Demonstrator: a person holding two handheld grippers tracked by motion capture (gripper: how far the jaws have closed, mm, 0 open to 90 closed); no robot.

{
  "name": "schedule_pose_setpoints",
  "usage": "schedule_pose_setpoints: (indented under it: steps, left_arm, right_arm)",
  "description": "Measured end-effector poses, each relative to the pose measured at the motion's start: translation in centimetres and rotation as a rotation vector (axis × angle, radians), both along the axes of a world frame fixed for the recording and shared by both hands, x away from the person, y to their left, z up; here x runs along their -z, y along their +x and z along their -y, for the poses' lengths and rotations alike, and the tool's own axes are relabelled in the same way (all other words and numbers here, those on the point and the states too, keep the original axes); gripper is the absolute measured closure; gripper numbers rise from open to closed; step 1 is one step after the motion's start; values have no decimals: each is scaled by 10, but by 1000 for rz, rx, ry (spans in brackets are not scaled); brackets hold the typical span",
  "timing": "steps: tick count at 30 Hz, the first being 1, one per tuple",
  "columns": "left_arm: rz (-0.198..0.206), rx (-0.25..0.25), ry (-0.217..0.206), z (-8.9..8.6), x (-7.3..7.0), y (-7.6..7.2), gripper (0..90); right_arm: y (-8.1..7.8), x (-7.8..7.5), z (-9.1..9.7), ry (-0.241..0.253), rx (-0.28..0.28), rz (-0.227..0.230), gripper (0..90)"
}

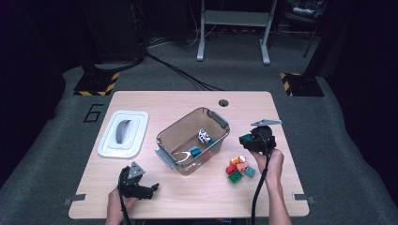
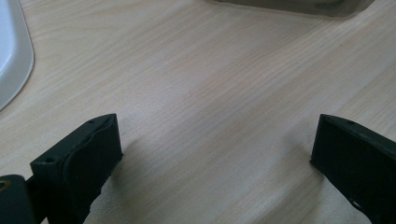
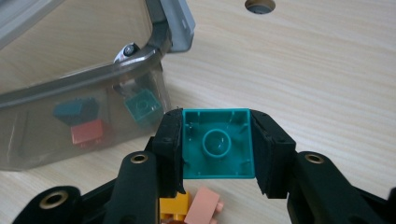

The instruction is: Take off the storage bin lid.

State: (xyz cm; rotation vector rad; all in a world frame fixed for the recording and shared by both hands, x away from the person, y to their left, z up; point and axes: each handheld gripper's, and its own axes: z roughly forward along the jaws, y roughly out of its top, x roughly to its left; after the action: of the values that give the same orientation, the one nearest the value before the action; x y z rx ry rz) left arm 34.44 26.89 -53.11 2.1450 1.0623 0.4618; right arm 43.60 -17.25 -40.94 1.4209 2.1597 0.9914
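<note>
We are putting toy bricks into the clear box (image 1: pixel 192 140) in the middle of the bench (image 1: pixel 187 197). Our right tongs (image 3: pixel 217 144) are squeezed shut on a teal brick (image 3: pixel 217 144). We see its hollow underside between the two black pads. In the high view the right tongs (image 1: pixel 247 139) sit just off the box's 3 o'clock side, above the bench. The pile of bricks (image 1: pixel 239 168) lies at the tongs' 6 o'clock, near our right hand.

Some bricks already lie in the box, a teal one (image 3: pixel 144 106) and a red one (image 3: pixel 87 132) among them. The white lid (image 1: pixel 123 133) rests well apart, at the box's 9 o'clock.

Our left tongs (image 1: pixel 141 187) wait at the box's 7 o'clock. They are wide open and hold nothing.

We think this is the carry step. Next we must lift the brick over the box wall toward 9 o'clock, high enough to clear the rim. Then we let go over the box floor.
</note>
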Motion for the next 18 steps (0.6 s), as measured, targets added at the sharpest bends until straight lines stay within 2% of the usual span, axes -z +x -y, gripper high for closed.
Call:
schedule_pose_setpoints:
  steps: [12, 18]
  left_arm:
    - [2, 0, 6, 0, 0, 0, 16]
    - [-1, -2, 1, 0, 0, 0, 15]
  right_arm:
    - [10, -24, -6, -12, -11, 38, 584]
    - [12, -40, -7, -2, -24, 61, 585]
